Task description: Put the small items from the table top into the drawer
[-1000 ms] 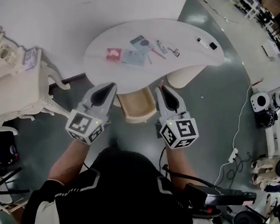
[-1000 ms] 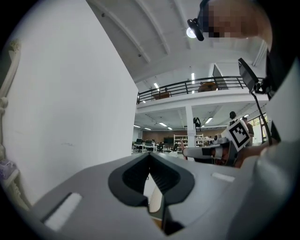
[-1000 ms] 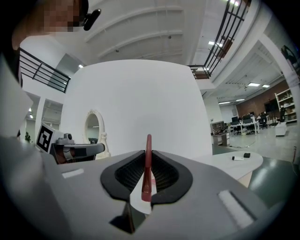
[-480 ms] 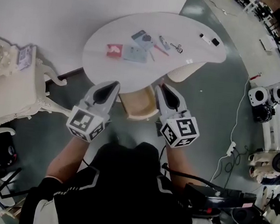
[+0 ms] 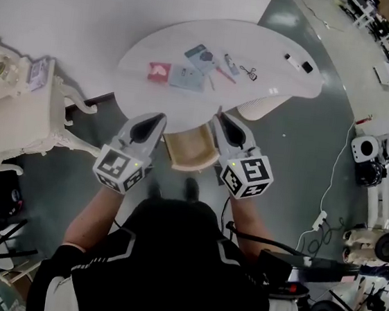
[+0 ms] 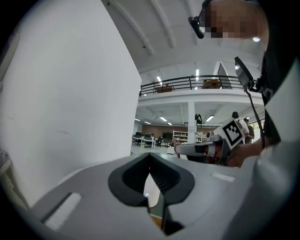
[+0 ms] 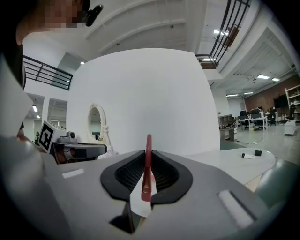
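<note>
A white oval table [image 5: 145, 100] carries a red card [image 5: 158, 71], a grey-blue card [image 5: 187, 79], another bluish packet [image 5: 200, 53], a thin red stick [image 5: 221, 71], a small dark metal piece [image 5: 248, 72] and two tiny items [image 5: 297, 62] at the far right. An open wooden drawer [image 5: 192, 147] juts out under the near edge. My right gripper [image 5: 221, 119] hangs at the drawer's right side, shut on a slim red stick [image 7: 148, 164] that rises between its jaws [image 7: 148, 154]. My left gripper [image 5: 149, 129] is at the drawer's left side, shut and empty [image 6: 150, 157].
An ornate white dresser [image 5: 18, 110] with a round mirror stands on the left. The table's white round base [image 5: 259, 108] is right of the drawer. Cables and machines [image 5: 373, 151] lie on the floor at the right. The wall is behind the table.
The right gripper has edged up and left toward the table edge with the red stick in it. The left gripper has hardly moved. The head view has shifted slightly.
</note>
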`<action>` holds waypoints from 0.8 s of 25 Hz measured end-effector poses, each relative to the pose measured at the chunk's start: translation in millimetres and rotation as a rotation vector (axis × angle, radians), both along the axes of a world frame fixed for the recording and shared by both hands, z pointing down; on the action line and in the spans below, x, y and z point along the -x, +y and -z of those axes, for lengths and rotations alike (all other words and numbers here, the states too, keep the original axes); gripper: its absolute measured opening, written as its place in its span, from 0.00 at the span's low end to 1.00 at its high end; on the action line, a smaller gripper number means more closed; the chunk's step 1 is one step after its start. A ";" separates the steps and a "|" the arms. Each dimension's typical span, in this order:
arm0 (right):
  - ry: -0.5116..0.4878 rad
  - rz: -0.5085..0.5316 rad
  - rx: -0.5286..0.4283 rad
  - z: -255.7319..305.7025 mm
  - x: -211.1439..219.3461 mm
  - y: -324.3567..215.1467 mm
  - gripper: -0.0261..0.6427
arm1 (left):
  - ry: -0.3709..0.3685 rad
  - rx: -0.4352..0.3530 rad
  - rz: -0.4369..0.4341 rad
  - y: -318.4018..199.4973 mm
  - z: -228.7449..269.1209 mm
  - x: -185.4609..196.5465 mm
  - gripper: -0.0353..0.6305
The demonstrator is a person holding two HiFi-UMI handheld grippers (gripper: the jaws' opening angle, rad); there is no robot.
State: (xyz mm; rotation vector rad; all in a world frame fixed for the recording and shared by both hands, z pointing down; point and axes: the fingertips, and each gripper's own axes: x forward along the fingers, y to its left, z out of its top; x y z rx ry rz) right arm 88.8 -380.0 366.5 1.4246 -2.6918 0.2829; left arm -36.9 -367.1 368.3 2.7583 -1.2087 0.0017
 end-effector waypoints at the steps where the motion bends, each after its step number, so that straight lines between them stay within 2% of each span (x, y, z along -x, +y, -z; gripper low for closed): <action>1: 0.010 0.015 0.003 -2.3 -2.7 -3.7 0.11 | -0.004 0.004 0.005 -1.9 -2.1 -3.5 0.05; 7: 0.067 0.081 0.039 -33.7 -13.8 -22.4 0.11 | -0.039 0.057 0.031 -9.7 -29.4 -21.7 0.05; 12: 0.125 0.133 0.076 -63.1 -17.8 -30.5 0.11 | -0.038 0.102 0.054 -12.3 -57.2 -27.2 0.05; 20: 0.197 0.302 0.134 -115.2 -3.7 -24.4 0.11 | -0.024 0.159 0.069 -5.5 -100.0 -34.4 0.05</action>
